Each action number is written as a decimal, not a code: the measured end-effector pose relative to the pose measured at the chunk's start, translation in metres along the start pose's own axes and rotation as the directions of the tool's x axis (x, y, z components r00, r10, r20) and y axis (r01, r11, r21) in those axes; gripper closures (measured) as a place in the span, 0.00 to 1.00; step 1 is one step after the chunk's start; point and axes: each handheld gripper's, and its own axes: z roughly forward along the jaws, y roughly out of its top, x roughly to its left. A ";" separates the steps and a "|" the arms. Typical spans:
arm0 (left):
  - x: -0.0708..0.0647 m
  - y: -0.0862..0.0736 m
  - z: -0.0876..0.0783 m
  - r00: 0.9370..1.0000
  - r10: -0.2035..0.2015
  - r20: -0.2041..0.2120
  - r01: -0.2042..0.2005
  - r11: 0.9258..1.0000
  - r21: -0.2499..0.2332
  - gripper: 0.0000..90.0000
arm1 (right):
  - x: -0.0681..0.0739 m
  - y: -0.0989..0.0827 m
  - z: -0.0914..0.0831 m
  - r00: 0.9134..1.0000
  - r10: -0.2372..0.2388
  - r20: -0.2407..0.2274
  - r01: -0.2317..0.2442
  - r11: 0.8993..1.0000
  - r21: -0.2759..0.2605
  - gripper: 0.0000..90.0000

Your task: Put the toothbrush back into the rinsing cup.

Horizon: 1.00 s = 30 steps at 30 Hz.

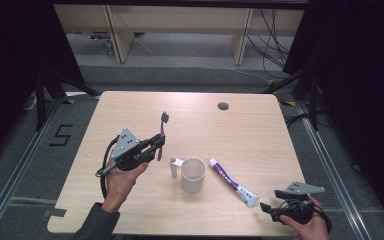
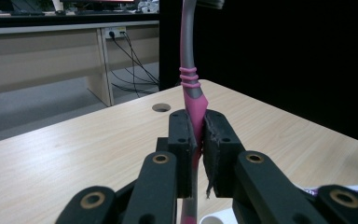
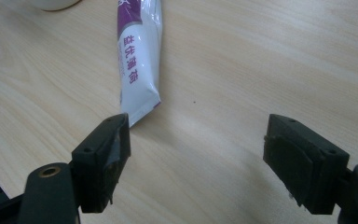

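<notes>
Pink and grey, the toothbrush is pinched at its handle in your left gripper, bristles up, raised above the table just left of the cup. Your right gripper stands spread wide, nothing between its jaws, the toothpaste just ahead of one jaw.

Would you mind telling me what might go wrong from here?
The left tongs pinch the toothbrush low on its handle, so it may pivot or slip. Lowered carelessly, it could tip the light cup. The open right tongs sit by the toothpaste tube tail and might nudge it.
</notes>
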 end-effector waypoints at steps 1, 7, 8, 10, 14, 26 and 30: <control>-0.001 0.001 0.001 1.000 0.001 0.001 -0.001 1.000 -0.004 0.91 | -0.002 0.000 -0.001 1.000 -0.023 0.014 0.023 1.000 0.004 0.26; -0.005 0.004 0.007 1.000 0.001 0.015 -0.001 1.000 -0.008 0.91 | -0.002 0.000 0.000 0.999 -0.032 0.011 0.033 0.999 -0.006 0.26; -0.006 0.005 0.008 1.000 0.001 0.019 -0.001 1.000 -0.007 0.91 | 0.000 0.000 0.000 1.000 -0.002 -0.005 0.002 1.000 -0.004 0.26; -0.007 0.006 0.010 1.000 0.000 0.020 0.000 1.000 -0.011 0.91 | 0.001 0.000 -0.001 1.000 0.016 -0.003 -0.016 1.000 0.011 0.26; -0.010 0.008 0.015 1.000 0.001 0.028 -0.001 1.000 -0.013 0.91 | 0.001 0.000 -0.001 1.000 0.008 0.006 -0.008 1.000 0.006 0.26; -0.017 0.002 0.027 0.999 0.001 0.045 -0.001 1.000 0.005 0.91 | 0.001 0.000 -0.001 1.000 0.013 0.006 -0.013 1.000 0.010 0.26; -0.015 -0.001 0.029 0.999 -0.006 0.046 0.005 1.000 0.011 0.91 | 0.000 0.000 -0.001 1.000 0.006 0.000 -0.006 1.000 0.001 0.26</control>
